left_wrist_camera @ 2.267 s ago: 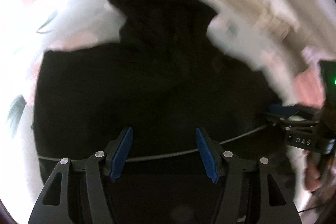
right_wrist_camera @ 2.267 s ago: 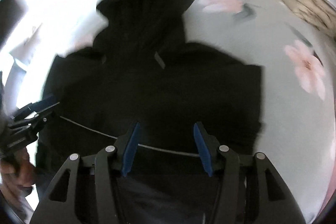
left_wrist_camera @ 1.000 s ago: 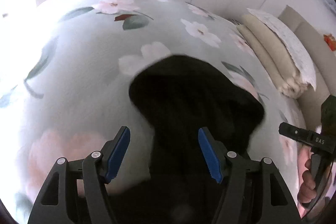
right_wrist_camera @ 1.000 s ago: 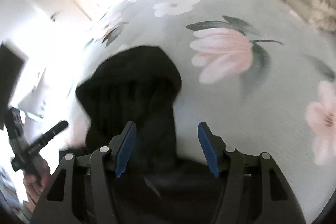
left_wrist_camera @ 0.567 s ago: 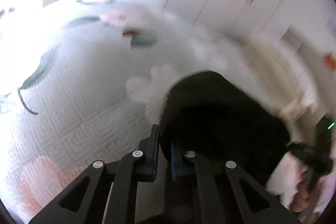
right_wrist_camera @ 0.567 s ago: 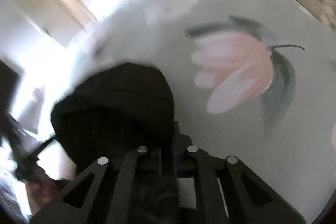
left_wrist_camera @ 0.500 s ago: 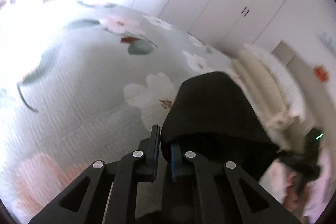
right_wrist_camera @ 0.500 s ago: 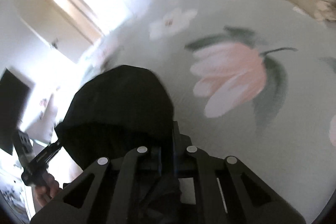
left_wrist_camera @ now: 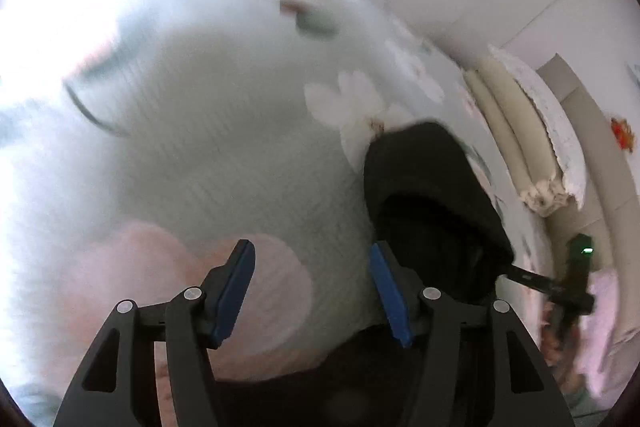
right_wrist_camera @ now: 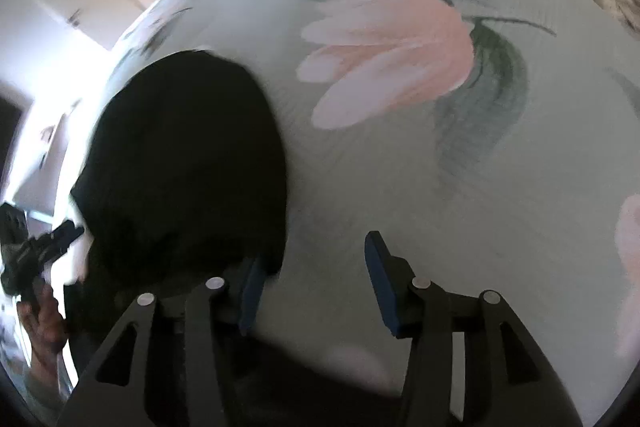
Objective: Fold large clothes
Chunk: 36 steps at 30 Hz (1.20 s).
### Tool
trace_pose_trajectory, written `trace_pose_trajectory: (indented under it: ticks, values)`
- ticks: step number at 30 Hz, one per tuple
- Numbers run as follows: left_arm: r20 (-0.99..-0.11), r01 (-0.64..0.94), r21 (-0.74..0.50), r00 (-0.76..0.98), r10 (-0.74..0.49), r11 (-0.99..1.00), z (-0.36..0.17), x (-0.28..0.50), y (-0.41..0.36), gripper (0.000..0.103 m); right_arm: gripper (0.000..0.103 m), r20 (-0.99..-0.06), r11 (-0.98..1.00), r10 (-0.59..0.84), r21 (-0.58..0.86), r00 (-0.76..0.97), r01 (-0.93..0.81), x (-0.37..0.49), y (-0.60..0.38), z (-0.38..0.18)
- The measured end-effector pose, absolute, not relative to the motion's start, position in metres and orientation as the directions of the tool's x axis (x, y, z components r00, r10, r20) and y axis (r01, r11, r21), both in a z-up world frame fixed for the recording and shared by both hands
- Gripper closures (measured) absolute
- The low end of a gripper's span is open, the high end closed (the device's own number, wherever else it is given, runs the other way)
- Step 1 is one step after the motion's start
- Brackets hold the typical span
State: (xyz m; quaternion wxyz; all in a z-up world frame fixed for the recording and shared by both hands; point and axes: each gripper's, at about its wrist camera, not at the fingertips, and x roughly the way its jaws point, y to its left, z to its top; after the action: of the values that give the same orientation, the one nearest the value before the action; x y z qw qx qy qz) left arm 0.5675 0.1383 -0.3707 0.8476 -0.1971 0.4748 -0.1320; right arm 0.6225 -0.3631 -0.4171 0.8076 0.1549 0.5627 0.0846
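We have just let go: both the left gripper [left_wrist_camera: 312,291] and right gripper [right_wrist_camera: 316,281] have been opening, nothing between their blue pads now. The black hooded garment [right_wrist_camera: 180,163] lies between them on the pale floral quilted bedspread [right_wrist_camera: 460,187], hood folded down.

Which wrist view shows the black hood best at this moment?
The right wrist view: the black hood fills its left half, lying on the floral bedspread. The left wrist view shows it smaller, at right, partly behind a blue pad, with the surroundings blurred.
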Motion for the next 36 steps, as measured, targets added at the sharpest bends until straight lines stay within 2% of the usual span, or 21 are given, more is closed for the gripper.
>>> trace_pose_trajectory:
  ticks: [4,6,8,10,12,14,16,21,25,28,30,33,36]
  values:
    - [-0.666,0.142,-0.425,0.62,-0.415,0.894,-0.324,0.574,0.12,0.041,0.05,-0.806,0.939,0.306,0.342,0.506,-0.023,0.614,-0.35,-0.363]
    - [-0.665,0.198,-0.408,0.604,-0.439,0.891,-0.316,0.593,0.086,0.041,0.05,-0.789,0.945,0.301,0.321,0.535,-0.059,0.63,-0.325,-0.349]
    - [-0.71,0.243,-0.312,0.583,-0.395,0.919,-0.322,0.608,0.052,0.041,0.05,-0.822,0.969,0.242,0.235,0.516,-0.081,0.658,-0.291,-0.354]
    - [-0.803,0.289,-0.077,0.549,-0.231,0.954,-0.35,0.624,0.002,0.041,0.05,-0.863,0.98,0.199,0.177,0.464,-0.091,0.676,-0.27,-0.372]
    - [-0.855,0.335,-0.005,0.488,-0.178,0.942,-0.38,0.629,-0.016,0.041,0.05,-0.89,0.983,0.184,0.162,0.416,-0.086,0.674,-0.262,-0.385]
    - [-0.881,0.312,-0.053,0.432,-0.192,0.948,-0.405,0.633,-0.01,0.039,0.05,-0.929,0.99,0.139,0.116,0.343,-0.086,0.679,-0.261,-0.419]
    - [-0.878,0.278,-0.123,0.418,-0.235,0.953,-0.41,0.635,-0.001,0.039,0.05,-0.933,0.984,0.168,0.14,0.317,-0.108,0.677,-0.265,-0.438]
    - [-0.873,0.319,-0.058,0.444,-0.203,0.946,-0.411,0.637,-0.008,0.031,0.049,-0.93,0.979,0.194,0.162,0.313,-0.125,0.679,-0.269,-0.436]
    - [-0.837,0.326,-0.065,0.497,-0.229,0.943,-0.369,0.626,0.006,0.031,0.048,-0.9,0.943,0.324,0.281,0.292,-0.178,0.673,-0.3,-0.401]
    - [-0.77,0.312,-0.147,0.559,-0.307,0.939,-0.331,0.622,0.028,0.028,0.044,-0.844,0.903,0.43,0.396,0.319,-0.169,0.663,-0.339,-0.375]
    - [-0.754,0.261,-0.26,0.547,-0.365,0.929,-0.324,0.635,0.044,0.026,0.044,-0.827,0.882,0.47,0.454,0.308,-0.128,0.665,-0.362,-0.379]
    - [-0.796,0.166,-0.362,0.456,-0.397,0.917,-0.352,0.666,0.052,0.026,0.044,-0.817,0.847,0.518,0.53,0.255,-0.022,0.673,-0.386,-0.414]
    - [-0.825,0.133,-0.42,0.356,-0.439,0.898,-0.387,0.681,0.049,0.027,0.043,-0.785,0.797,0.591,0.603,0.187,0.012,0.678,-0.374,-0.449]
